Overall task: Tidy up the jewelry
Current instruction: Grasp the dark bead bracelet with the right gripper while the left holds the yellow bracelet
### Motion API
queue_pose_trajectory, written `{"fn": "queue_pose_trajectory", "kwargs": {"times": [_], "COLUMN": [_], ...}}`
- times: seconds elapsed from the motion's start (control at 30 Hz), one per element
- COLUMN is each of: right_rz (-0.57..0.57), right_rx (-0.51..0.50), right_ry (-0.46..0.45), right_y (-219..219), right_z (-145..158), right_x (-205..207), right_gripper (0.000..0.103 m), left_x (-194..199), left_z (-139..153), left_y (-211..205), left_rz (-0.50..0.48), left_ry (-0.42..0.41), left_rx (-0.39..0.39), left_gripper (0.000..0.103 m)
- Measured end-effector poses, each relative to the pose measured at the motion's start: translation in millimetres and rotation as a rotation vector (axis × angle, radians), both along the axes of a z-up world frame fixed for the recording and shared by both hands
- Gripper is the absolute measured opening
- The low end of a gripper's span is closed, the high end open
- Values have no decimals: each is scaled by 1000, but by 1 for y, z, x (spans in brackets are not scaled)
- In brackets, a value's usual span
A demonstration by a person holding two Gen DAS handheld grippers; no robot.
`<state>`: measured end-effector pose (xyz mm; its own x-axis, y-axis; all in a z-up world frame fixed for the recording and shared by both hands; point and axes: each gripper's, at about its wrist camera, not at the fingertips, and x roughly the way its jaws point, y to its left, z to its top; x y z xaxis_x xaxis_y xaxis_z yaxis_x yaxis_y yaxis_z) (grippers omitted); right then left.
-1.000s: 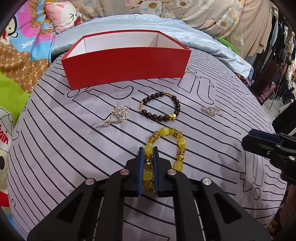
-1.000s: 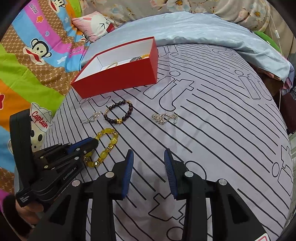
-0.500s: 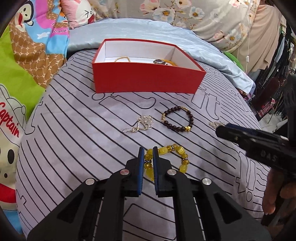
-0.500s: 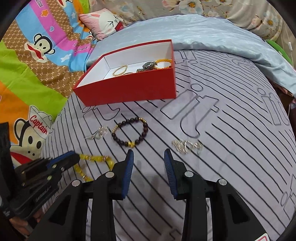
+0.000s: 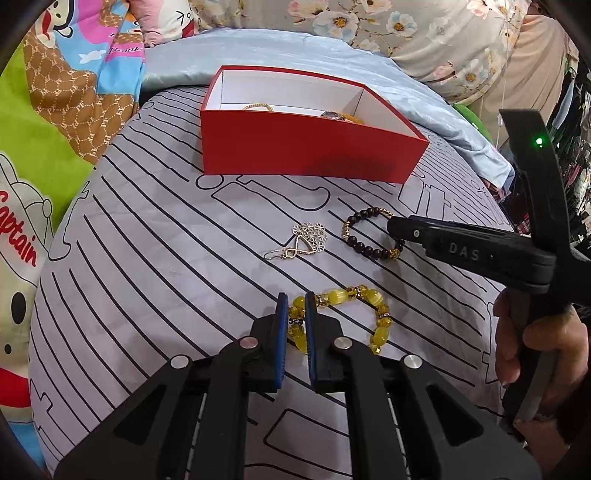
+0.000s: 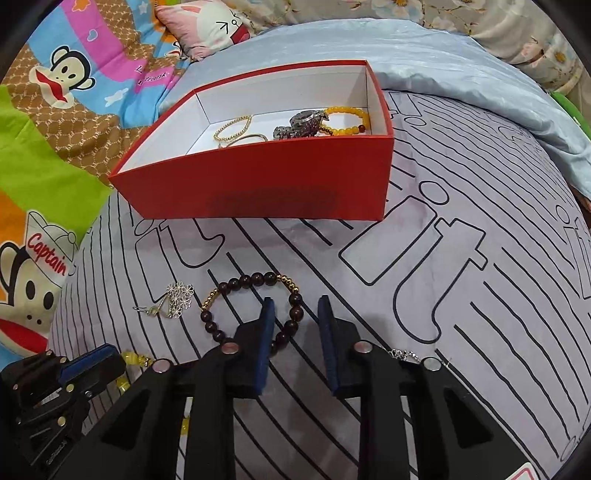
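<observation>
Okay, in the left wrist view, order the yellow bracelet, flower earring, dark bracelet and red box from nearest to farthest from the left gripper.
1. yellow bracelet, between the left gripper's pads
2. flower earring, just beyond
3. dark bracelet, farther right
4. red box, at the back

This is a home bedroom. The work surface is a bed with a grey striped sheet (image 6: pixel 461 295). At ten o'clock lies a colourful cartoon monkey blanket (image 6: pixel 66 96), at twelve o'clock a pink cartoon pillow (image 6: pixel 210 26) and a light blue quilt (image 6: pixel 424 48). A floral cover (image 5: pixel 406 29) is at one o'clock, and clothes (image 5: pixel 576 122) hang at three o'clock.
</observation>
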<state>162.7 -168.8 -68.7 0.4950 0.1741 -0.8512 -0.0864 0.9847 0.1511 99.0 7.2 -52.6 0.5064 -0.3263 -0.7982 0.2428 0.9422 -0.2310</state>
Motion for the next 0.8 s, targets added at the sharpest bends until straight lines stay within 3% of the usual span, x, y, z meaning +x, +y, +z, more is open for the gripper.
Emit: {"fn": "queue_pose_trajectory", "kwargs": {"times": [0.13,0.37,0.8], "right_rz": [8,-1,-39], "right_rx": [-39,-28,22], "right_ry": [-9,-28,-134], "right_y": [4,0,-31], "right_z": [-2,7,78], "right_x": [0,-9,-63], "right_gripper": [9,7,7], "left_x": [1,1,-8], "left_z": [1,11,66], "left_y": [1,2,0], "left_rz": [-3,-21,-60], "left_ry": [2,-9,-87], "left_rx": [-8,-30,-88], "left_gripper": [8,8,8]}}
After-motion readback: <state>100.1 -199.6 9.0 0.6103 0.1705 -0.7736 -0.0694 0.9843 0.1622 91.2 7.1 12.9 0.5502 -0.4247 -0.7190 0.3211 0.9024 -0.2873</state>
